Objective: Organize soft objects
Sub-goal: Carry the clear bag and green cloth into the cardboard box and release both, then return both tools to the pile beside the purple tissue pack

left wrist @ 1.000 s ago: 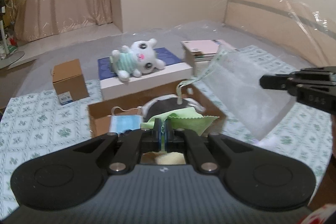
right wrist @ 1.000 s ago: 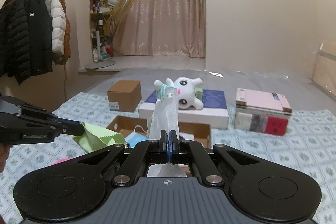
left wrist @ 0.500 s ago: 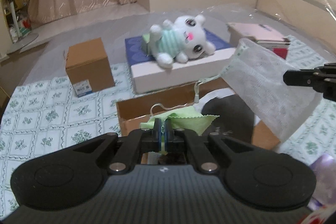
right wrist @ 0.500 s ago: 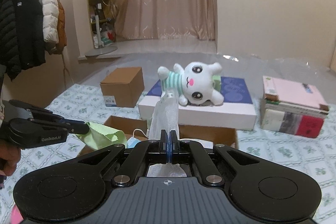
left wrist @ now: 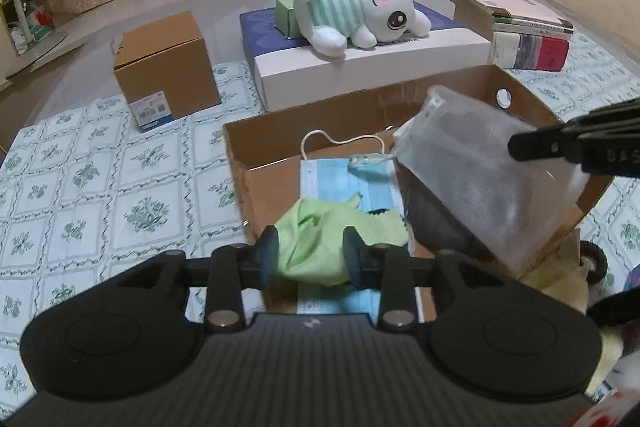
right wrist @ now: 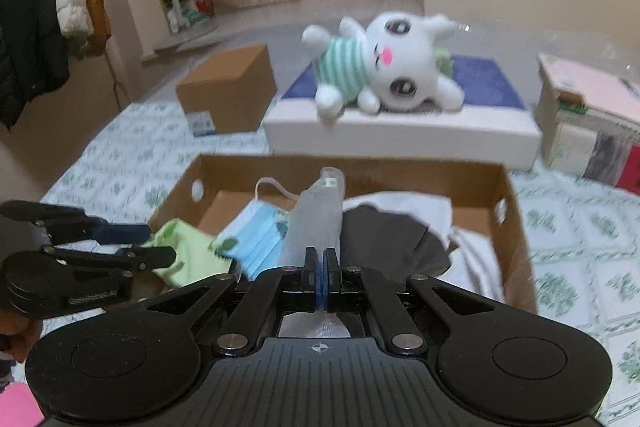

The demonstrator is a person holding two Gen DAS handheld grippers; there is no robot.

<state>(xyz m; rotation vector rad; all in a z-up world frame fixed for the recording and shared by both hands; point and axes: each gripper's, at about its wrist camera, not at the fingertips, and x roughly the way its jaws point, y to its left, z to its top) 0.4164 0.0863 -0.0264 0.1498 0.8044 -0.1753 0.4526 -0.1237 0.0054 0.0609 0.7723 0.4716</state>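
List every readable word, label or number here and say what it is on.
"BAS": on the right gripper, cut off at the frame edge.
"omron", probably: on the label of the small brown box.
Embossed lettering on the left gripper, whose fingers are opening with the green cloth between them: too blurred to read.
Spines in the stack of books: too small to read.

Bedroom background
Small brown box [left wrist: 166, 65] beside white box [left wrist: 372, 67]; books [left wrist: 524, 31] at right; coats [right wrist: 44, 15] hanging at left.
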